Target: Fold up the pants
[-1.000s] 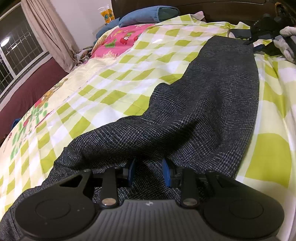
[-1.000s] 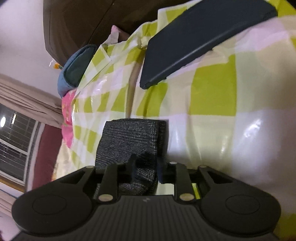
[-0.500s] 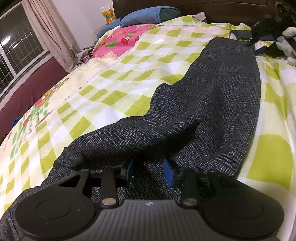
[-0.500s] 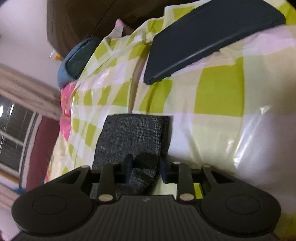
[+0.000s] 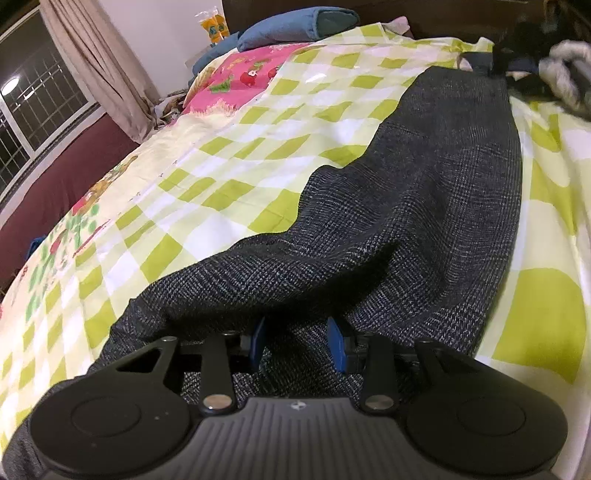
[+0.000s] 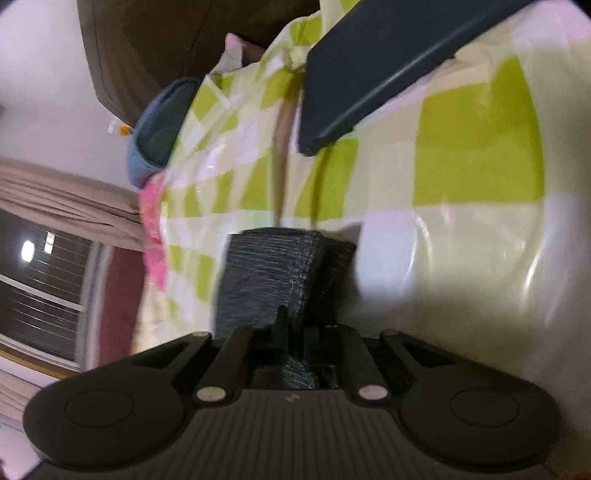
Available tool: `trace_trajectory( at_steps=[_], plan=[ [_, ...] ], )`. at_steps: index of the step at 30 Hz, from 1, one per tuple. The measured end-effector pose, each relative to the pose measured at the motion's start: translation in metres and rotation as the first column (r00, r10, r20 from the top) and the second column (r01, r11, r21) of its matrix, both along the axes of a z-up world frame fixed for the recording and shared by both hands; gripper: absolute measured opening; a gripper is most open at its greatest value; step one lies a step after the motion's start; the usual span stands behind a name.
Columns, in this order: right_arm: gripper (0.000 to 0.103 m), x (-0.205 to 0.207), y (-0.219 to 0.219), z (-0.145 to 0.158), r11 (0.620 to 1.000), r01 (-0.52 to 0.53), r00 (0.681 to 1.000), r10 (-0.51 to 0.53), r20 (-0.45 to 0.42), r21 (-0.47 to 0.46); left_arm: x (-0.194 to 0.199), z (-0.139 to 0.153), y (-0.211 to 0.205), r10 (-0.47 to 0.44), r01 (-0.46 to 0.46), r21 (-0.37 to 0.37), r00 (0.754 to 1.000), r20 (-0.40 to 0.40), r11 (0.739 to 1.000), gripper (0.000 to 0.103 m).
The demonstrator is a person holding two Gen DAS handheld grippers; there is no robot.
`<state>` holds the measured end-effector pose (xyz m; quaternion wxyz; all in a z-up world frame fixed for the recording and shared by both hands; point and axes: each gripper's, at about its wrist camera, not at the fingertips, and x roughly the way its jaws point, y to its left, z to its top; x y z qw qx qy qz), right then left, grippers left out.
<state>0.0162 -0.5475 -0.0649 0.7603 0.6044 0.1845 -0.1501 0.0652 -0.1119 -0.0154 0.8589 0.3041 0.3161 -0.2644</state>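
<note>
Dark grey checked pants (image 5: 424, 221) lie stretched along the green-and-white checked bed sheet (image 5: 229, 206), running from my left gripper to the far right. My left gripper (image 5: 297, 345) has its blue-padded fingers apart around a fold of the fabric at the near end, and the cloth lies between them. In the right wrist view, my right gripper (image 6: 295, 332) is shut on the far end of the pants (image 6: 266, 273), which bunches up and lifts off the sheet. That view is blurred.
A dark flat pad (image 6: 388, 74) lies on the sheet beyond the right gripper. Blue pillows (image 5: 295, 26) and a dark headboard sit at the bed's head. A pink patterned sheet (image 5: 240, 77), a curtain (image 5: 99, 66) and a window are at the left.
My right gripper has closed on the pants end and lifted it, so the cloth now bunches. My left gripper stays on the fabric at the near end with little movement.
</note>
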Motion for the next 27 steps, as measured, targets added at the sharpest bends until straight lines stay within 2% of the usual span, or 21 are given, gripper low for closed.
trace_trajectory(
  at_steps=[2, 5, 8, 10, 11, 12, 14, 16, 18, 19, 21, 23, 25, 27],
  plan=[
    [0.006, -0.013, -0.007, 0.019, 1.000, 0.022, 0.995, -0.022, 0.099, 0.005, -0.002, 0.005, -0.004, -0.009, 0.009, -0.002, 1.000, 0.003, 1.000, 0.049],
    [0.006, -0.027, -0.015, 0.047, 0.995, 0.040, 0.991, -0.029, 0.128, -0.089, -0.007, 0.015, -0.015, -0.043, 0.043, -0.057, 0.999, 0.008, 0.997, 0.050],
    [0.006, -0.033, -0.026, 0.043, 0.986, 0.062, 0.998, -0.056, 0.039, -0.156, -0.005, 0.006, -0.034, -0.055, 0.052, -0.057, 0.998, -0.035, 0.997, 0.055],
    [0.006, -0.030, -0.036, 0.024, 0.993, 0.055, 0.994, -0.064, -0.089, -0.101, -0.006, -0.002, -0.042, -0.061, 0.060, -0.029, 0.998, -0.025, 0.998, 0.054],
    [0.006, -0.036, -0.040, 0.019, 0.996, 0.068, 0.993, -0.074, -0.096, -0.058, -0.008, 0.002, -0.043, -0.074, 0.074, -0.028, 0.997, -0.014, 0.997, 0.054],
    [0.006, -0.043, -0.041, 0.022, 0.995, 0.081, 0.994, -0.084, -0.063, -0.052, -0.010, 0.009, -0.041, -0.091, 0.090, -0.049, 0.996, -0.016, 0.995, 0.057],
    [0.006, -0.055, -0.037, 0.036, 0.988, 0.101, 0.994, -0.104, -0.022, -0.118, -0.011, 0.018, -0.034, -0.093, 0.091, -0.090, 0.995, -0.023, 0.992, 0.061],
    [0.006, -0.054, -0.035, 0.036, 0.984, 0.084, 0.992, -0.098, -0.084, -0.157, -0.005, 0.009, -0.030, -0.075, 0.071, -0.057, 0.994, -0.073, 0.996, 0.067],
    [0.006, -0.055, -0.040, 0.026, 0.991, 0.073, 0.983, -0.090, -0.157, -0.116, -0.002, 0.002, -0.028, -0.075, 0.071, -0.040, 0.991, -0.110, 0.997, 0.067],
    [0.006, -0.060, -0.040, 0.024, 0.991, 0.086, 0.985, -0.100, -0.143, -0.100, -0.003, 0.006, -0.026, -0.075, 0.070, -0.049, 0.991, -0.110, 0.996, 0.067],
    [0.007, -0.065, -0.036, 0.026, 0.987, 0.069, 0.984, -0.091, -0.154, -0.142, -0.008, 0.011, -0.023, -0.083, 0.079, -0.044, 0.992, -0.097, 0.996, 0.067],
    [0.009, -0.065, -0.037, 0.028, 0.985, 0.025, 0.974, -0.063, -0.219, -0.169, -0.014, 0.012, -0.018, -0.078, 0.075, -0.036, 0.994, -0.071, 0.997, 0.067],
    [0.012, -0.073, -0.034, 0.038, 0.977, 0.043, 0.968, -0.093, -0.232, -0.211, -0.018, 0.013, -0.010, -0.063, 0.060, -0.053, 0.997, -0.055, 0.997, 0.067],
    [0.018, -0.083, -0.026, 0.062, 0.938, 0.072, 0.945, -0.173, -0.277, -0.340, -0.020, 0.015, -0.001, -0.039, 0.033, -0.088, 0.997, -0.062, 0.996, 0.067]
  ],
)
